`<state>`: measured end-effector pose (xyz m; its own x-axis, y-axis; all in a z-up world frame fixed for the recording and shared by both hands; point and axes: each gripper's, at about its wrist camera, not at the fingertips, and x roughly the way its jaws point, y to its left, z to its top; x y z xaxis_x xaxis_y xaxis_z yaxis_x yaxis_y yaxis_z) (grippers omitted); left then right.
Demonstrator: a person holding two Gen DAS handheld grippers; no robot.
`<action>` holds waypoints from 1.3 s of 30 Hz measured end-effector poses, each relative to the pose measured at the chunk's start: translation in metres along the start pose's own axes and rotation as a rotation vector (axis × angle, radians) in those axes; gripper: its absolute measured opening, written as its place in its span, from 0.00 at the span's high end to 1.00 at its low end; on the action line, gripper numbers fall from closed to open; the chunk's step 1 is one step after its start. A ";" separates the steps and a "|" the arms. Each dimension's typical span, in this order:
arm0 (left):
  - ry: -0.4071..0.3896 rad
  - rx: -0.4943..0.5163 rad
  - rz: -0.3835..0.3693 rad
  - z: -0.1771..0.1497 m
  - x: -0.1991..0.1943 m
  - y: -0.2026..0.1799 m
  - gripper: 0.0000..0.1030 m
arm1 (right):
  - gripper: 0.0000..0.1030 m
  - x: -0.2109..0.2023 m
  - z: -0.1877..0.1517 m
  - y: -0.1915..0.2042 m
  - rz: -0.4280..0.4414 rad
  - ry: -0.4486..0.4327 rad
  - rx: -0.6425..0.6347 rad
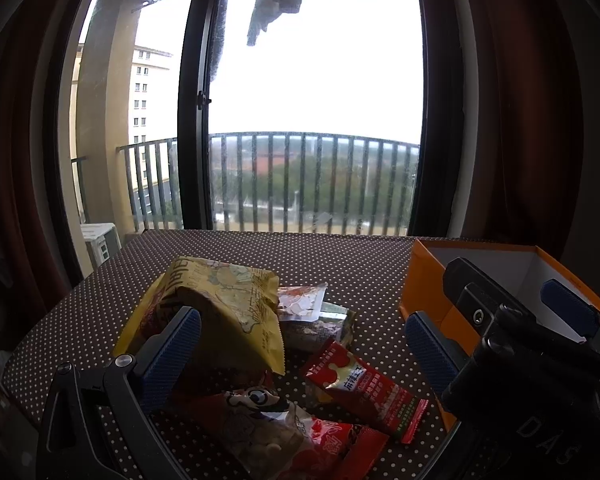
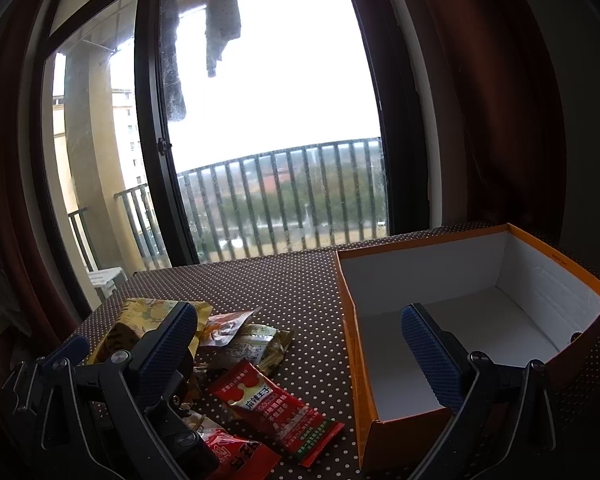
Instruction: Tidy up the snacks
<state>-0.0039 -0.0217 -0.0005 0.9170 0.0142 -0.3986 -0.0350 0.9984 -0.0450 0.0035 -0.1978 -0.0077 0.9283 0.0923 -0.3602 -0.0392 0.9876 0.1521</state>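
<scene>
A heap of snack packets lies on the dotted brown tablecloth (image 1: 300, 256). It holds a crumpled yellow bag (image 1: 228, 308), a red packet (image 1: 364, 392) with white lettering, a red-and-white bag (image 1: 276, 436) with a cartoon face, a small clear packet (image 1: 300, 300) and a greenish packet (image 1: 328, 328). My left gripper (image 1: 300, 356) hangs open just above the heap, touching nothing. To the right stands an orange box (image 2: 440, 272) with a white, bare inside. My right gripper (image 2: 300, 354) is open over the box's near left wall, beside the red packet (image 2: 276, 412). Its blue pad (image 1: 568, 308) shows in the left wrist view.
The table's far edge (image 2: 260, 258) meets a tall window with a dark frame (image 1: 194, 120). Dark red curtains (image 2: 480, 100) hang at both sides. Outside are a balcony railing (image 1: 300, 176) and a hanging cloth (image 2: 222, 20). Bare tablecloth lies behind the heap.
</scene>
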 end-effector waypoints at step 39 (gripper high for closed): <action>0.029 -0.011 0.023 -0.017 0.000 0.000 0.02 | 0.00 -0.002 -0.009 0.001 -0.023 0.016 -0.011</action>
<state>-0.0104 -0.0221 -0.0159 0.9041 0.0352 -0.4259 -0.0603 0.9971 -0.0456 -0.0017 -0.1956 -0.0157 0.9230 0.0712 -0.3781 -0.0216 0.9908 0.1338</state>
